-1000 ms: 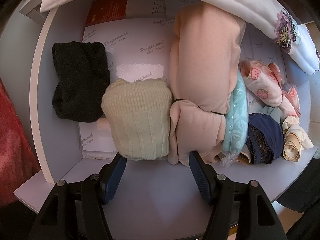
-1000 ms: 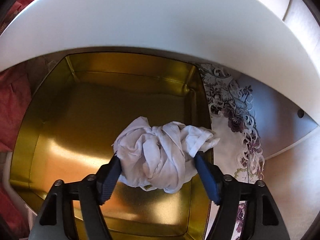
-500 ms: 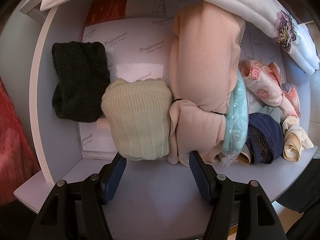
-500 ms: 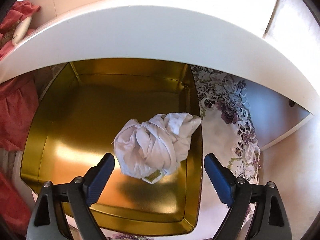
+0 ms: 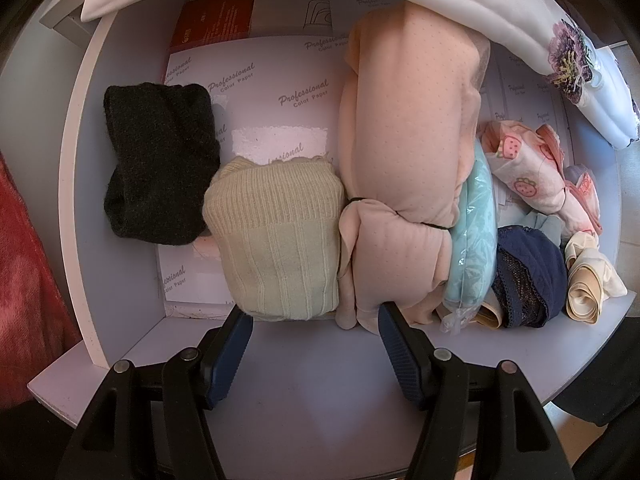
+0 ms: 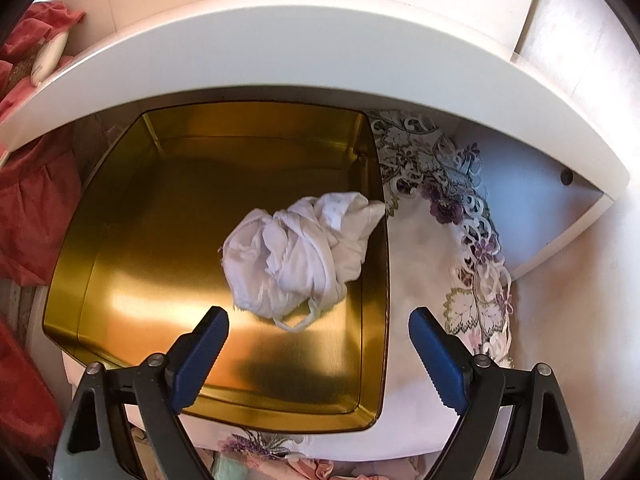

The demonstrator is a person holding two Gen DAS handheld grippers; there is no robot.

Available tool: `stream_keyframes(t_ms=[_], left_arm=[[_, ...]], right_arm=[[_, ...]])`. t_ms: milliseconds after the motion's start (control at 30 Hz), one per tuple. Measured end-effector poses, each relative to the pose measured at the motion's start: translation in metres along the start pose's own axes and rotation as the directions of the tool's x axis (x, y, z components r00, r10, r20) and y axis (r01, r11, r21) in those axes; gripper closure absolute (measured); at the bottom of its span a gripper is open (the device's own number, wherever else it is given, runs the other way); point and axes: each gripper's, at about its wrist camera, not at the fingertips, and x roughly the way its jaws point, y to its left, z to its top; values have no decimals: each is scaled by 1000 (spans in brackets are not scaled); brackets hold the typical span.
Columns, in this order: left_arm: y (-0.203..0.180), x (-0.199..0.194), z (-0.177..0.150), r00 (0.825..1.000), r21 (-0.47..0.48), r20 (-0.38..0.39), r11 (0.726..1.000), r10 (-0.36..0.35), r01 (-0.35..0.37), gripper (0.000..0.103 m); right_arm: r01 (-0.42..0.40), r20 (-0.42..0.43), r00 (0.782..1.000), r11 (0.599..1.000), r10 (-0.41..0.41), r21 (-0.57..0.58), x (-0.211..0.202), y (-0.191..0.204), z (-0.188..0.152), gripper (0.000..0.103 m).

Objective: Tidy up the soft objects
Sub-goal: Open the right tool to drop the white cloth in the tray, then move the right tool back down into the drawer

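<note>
One crumpled white garment (image 6: 298,256) lies inside the gold tin (image 6: 120,216), against its right wall. It looks light, limp and easily squashed, best pinched across its bunched middle, not by the loose strap. Both the right gripper (image 6: 318,332) and left gripper (image 5: 316,328) stand spread and empty, the left before the drawer's cream knit roll (image 5: 276,248).

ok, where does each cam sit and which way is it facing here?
Left wrist: behind the open left gripper, looking down into a drawer of rolled socks and underwear.
Right wrist: behind the open right gripper, looking down into a gold tin holding a white cloth bundle.
Shared: the floral embroidered cloth, it seems.
</note>
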Motion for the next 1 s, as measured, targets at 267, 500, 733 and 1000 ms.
stream_keyframes(t_ms=[267,500,733,1000], left_arm=[[0,0,0,1000,0,0,1000,1,-1,37],[0,0,0,1000,0,0,1000,1,-1,37],[0,0,0,1000,-1,0,1000,1,-1,37],[0,0,0,1000,-1,1,1000,1,-1,37]], right_arm=[[-7,9,1000,1000,7,12,-8,-3,-6,11],[-13,28,1000,999,12,40,-24,-10,-17,11],[-30,36,999,995,27,97,-47,-25,-41,10],[-58,-88,994,987,72,152,-49,-29,-89,9]])
